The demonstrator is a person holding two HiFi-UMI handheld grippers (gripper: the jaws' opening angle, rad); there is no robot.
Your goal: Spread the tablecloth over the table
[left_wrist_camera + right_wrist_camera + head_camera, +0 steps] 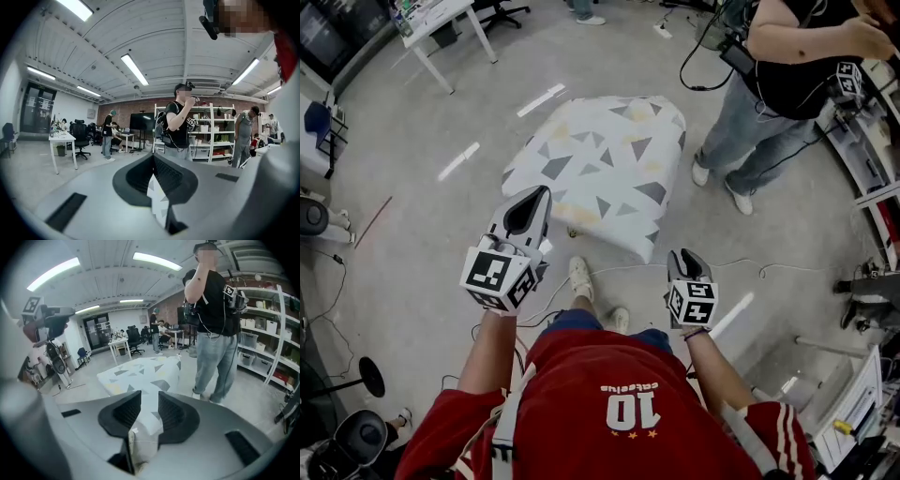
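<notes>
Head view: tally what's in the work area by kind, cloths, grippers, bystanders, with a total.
White tablecloth with grey and yellow triangles: 1
Grey handheld grippers: 2, left gripper, right gripper
Bystander in black top: 1
Total: 4
</notes>
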